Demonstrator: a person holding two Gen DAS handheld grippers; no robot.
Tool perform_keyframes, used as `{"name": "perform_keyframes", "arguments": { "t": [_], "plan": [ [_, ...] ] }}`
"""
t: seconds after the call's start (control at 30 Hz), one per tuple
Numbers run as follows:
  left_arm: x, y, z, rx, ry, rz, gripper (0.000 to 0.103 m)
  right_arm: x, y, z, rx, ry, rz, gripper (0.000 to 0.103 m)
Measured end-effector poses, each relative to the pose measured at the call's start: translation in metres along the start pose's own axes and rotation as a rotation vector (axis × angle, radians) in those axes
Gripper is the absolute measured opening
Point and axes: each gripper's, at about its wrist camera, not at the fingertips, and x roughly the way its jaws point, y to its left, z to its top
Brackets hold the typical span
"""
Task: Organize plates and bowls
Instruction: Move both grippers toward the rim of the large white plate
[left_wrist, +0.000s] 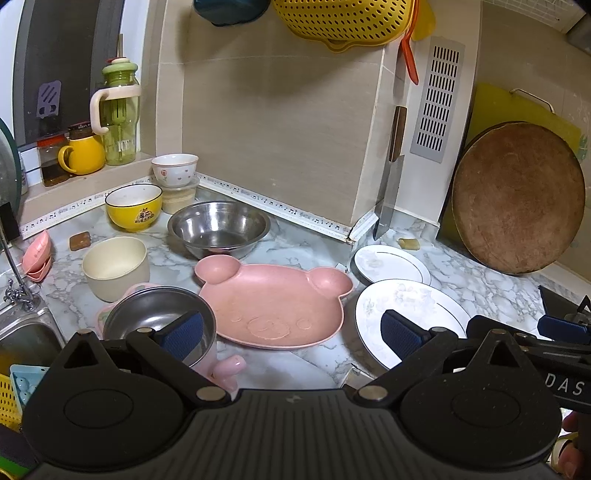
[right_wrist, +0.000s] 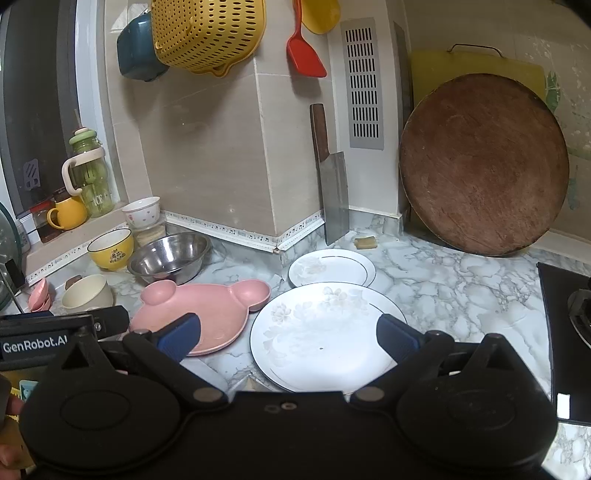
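Left wrist view: white-and-grey marbled countertop meeting beige tiled walls at a protruding corner, music-note trim along the base. Left gripper above the counter, jaws spread wide, holding nothing. Between the blue pads, pink bear-shaped plate flat on the counter. Left of it, small steel bowl resting in a pink handled dish; cream bowl just behind. Further back, large steel bowl, yellow bowl, and a white floral bowl stacked on a container. Window ledge at left with a yellow mug and green bottle. Sink at the lower left edge.

Right wrist view: right gripper over the large floral plate, jaws spread wide, empty. Small white plate just behind, rims close; contact not discernible. Cleaver leaning upright against the wall corner. Round wooden chopping board propped against the right wall, yellow board behind. Yellow colander and red spatula hanging above. Black hob at the right edge.
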Motion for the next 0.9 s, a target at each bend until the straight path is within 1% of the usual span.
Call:
{"name": "perform_keyframes", "arguments": {
  "t": [0.33, 0.7, 0.9],
  "plan": [
    [0.010, 0.004, 0.006, 0.019, 0.001, -0.014, 0.103, 0.008, 0.004, 0.003, 0.002, 0.005, -0.020, 0.102],
    [0.026, 0.015, 0.012, 0.028, 0.020, -0.064, 0.103, 0.016, 0.015, 0.005, 0.010, 0.017, -0.060, 0.101],
    [0.037, 0.010, 0.013, 0.034, 0.045, -0.088, 0.103, 0.019, 0.013, 0.005, 0.011, 0.037, -0.083, 0.101]
  ]
}}
